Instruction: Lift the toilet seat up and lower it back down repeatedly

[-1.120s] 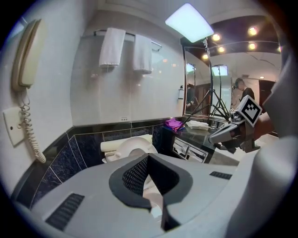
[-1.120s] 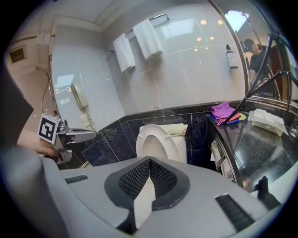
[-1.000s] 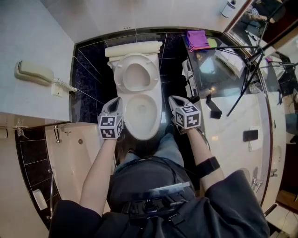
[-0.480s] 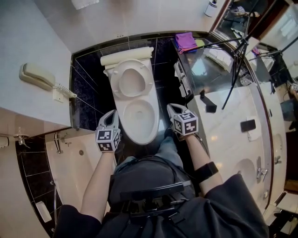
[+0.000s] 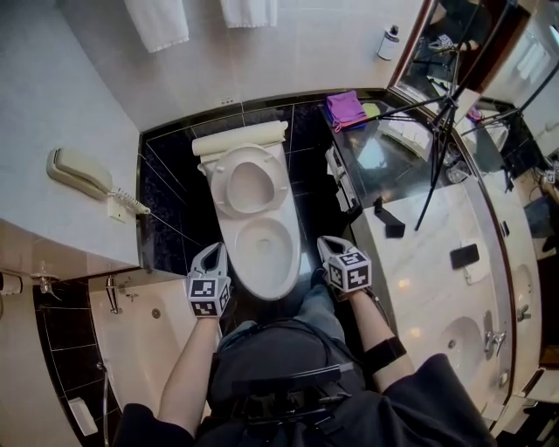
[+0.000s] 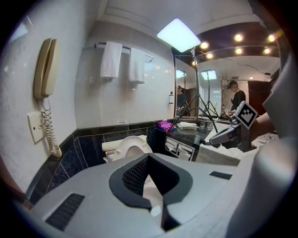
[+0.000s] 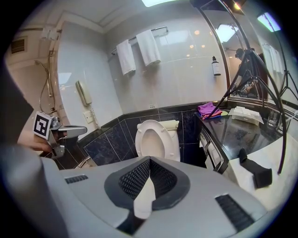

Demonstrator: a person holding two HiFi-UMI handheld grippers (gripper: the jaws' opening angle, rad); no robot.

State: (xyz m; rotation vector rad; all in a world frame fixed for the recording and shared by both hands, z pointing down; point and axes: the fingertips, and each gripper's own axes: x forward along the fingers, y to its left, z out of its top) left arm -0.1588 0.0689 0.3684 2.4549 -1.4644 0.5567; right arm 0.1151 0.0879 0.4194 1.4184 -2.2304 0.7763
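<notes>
At centre frame, the white toilet seat (image 5: 249,181) stands raised behind the toilet bowl (image 5: 264,257). The left gripper (image 5: 214,251) and right gripper (image 5: 326,244) flank the bowl, both closed and empty. If tipped forward ungripped, the seat could slam.

Both tools have drawn back toward the person. A second ago the left tool (image 5: 215,251) and the right tool (image 5: 326,244) sat either side of the middle of the open toilet bowl (image 5: 262,253). Now they sit lower in the head view, beside the bowl's front end, with their marker cubes about level with its front rim. The head view also reaches further up the wall: two white towels (image 5: 157,22) now hang along the top edge. The small bottle (image 5: 388,42), earlier cut by the frame's top, now shows whole. The toilet and the wall phone (image 5: 79,170) appear lower in the frame than before
</notes>
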